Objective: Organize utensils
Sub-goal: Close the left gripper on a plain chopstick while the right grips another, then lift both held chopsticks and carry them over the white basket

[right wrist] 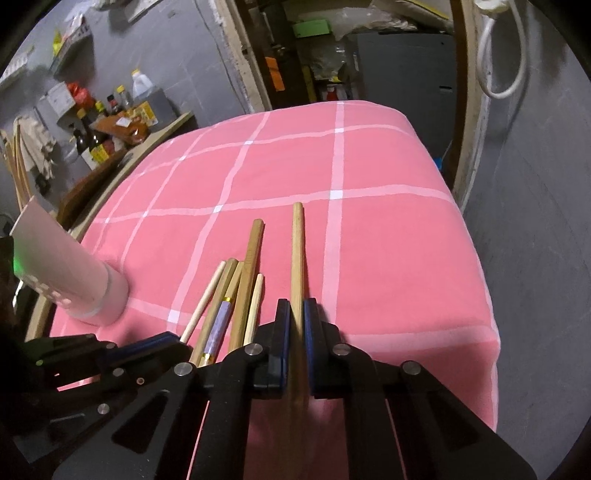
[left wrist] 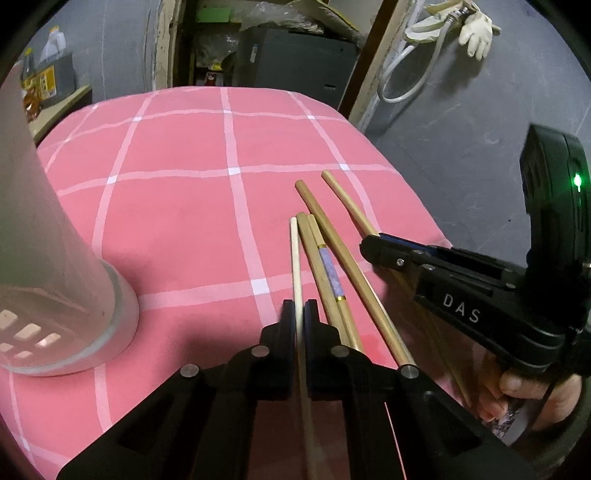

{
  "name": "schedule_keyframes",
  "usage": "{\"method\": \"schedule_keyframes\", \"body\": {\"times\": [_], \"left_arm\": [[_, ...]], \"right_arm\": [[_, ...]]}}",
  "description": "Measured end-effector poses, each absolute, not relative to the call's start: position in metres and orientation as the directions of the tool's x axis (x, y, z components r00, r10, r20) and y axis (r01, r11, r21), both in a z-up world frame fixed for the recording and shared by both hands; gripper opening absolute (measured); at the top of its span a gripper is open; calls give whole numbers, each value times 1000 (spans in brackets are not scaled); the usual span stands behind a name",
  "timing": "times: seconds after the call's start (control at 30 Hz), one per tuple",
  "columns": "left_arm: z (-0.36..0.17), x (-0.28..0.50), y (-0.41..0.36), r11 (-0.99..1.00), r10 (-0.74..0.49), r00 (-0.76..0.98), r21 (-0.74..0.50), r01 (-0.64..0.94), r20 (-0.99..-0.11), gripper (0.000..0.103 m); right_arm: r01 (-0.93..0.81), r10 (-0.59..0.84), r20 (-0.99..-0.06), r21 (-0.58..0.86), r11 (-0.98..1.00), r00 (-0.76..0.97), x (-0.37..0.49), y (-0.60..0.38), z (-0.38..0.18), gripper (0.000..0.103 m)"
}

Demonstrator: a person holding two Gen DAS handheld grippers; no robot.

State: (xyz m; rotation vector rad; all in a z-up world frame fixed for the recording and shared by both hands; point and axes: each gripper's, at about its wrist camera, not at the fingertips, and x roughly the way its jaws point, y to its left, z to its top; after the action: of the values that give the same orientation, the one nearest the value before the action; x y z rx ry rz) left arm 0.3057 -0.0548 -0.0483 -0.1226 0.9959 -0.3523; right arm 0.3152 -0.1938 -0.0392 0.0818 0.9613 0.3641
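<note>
Several wooden chopsticks lie side by side on the pink checked cloth [left wrist: 184, 221]. My left gripper [left wrist: 299, 314] is shut on a thin pale chopstick [left wrist: 294, 251], the leftmost one. Beside it lie a chopstick with a purple band [left wrist: 330, 271] and a long tan one [left wrist: 332, 236]. My right gripper [right wrist: 296, 314] is shut on a light wooden chopstick [right wrist: 297, 251], the rightmost one; it also shows in the left wrist view [left wrist: 373, 245]. A pale perforated utensil holder [left wrist: 48, 258] stands at the left, and in the right wrist view [right wrist: 70, 280].
The cloth's right edge [right wrist: 480, 277] drops off to a grey floor. A shelf with bottles [right wrist: 107, 122] stands at the back left. A doorway with stored items [right wrist: 369, 55] lies behind the table. A hose [left wrist: 402, 74] and a glove [left wrist: 476, 29] lie at the right.
</note>
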Motion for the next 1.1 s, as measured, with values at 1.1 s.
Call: {"method": "schedule_keyframes", "body": {"times": [1.1], "left_arm": [[72, 195, 26, 925, -312, 918, -297, 236, -244, 2]], "right_arm": [[-440, 472, -86, 247, 863, 878, 203, -159, 73, 5]]}}
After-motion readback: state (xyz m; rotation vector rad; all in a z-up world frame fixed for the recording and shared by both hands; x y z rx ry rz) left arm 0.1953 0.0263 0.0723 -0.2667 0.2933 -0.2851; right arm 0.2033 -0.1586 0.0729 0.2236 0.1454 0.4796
